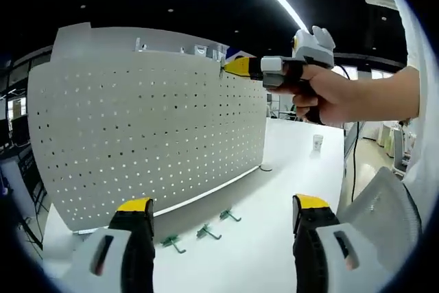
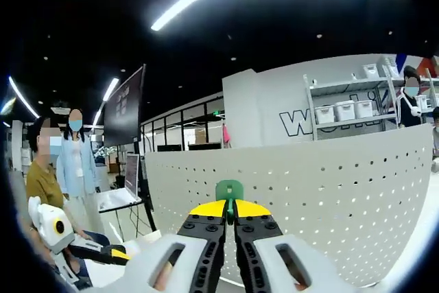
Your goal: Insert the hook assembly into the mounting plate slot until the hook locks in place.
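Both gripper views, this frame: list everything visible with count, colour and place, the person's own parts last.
White perforated metal pegboard: one, standing upright on the table.
Green plastic hooks: three, lying on the white table below the pegboard.
Green hook piece: one, clamped in the right gripper, near the pegboard's top edge.
White paper cup: one, far table end.
Bystanders: two, background.
Left gripper: yellow-tipped, open.
Right gripper: yellow-tipped, shut.
Hand: holding the right gripper.

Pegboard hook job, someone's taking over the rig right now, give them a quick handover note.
Right gripper: jaws shut on a green hook, held up at the top edge of the white pegboard.
Left gripper: jaws open, holding nothing, low over the white table.
Three more green hooks lie on the table at the pegboard's foot.
Done: one hook picked up.
Left: push it into a pegboard hole until it locks.
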### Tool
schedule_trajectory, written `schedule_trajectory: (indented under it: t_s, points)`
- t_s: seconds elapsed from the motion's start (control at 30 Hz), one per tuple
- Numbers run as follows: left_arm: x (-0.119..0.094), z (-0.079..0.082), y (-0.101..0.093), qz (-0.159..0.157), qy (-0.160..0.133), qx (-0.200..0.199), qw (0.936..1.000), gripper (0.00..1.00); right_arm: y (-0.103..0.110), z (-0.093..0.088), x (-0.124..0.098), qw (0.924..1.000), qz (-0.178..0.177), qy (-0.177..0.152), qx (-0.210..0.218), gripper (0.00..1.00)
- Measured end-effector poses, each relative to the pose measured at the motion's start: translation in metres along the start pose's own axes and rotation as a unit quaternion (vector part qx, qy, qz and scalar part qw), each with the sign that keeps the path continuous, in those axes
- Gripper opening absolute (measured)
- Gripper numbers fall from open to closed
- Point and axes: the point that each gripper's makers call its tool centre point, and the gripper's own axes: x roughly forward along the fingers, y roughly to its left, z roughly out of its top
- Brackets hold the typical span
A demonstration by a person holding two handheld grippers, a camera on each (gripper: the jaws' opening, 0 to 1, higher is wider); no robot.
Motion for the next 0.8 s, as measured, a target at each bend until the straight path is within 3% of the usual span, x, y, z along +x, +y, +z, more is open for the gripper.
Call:
schedule_trajectory:
  t_s: [0.8]
  points:
    - [-0.026,-0.011,0.008,0.002,-0.001,-0.013,0.9999,0.85,-0.019,0.000,0.043,0.9976,-0.067,-0.007,-0.017,0.01]
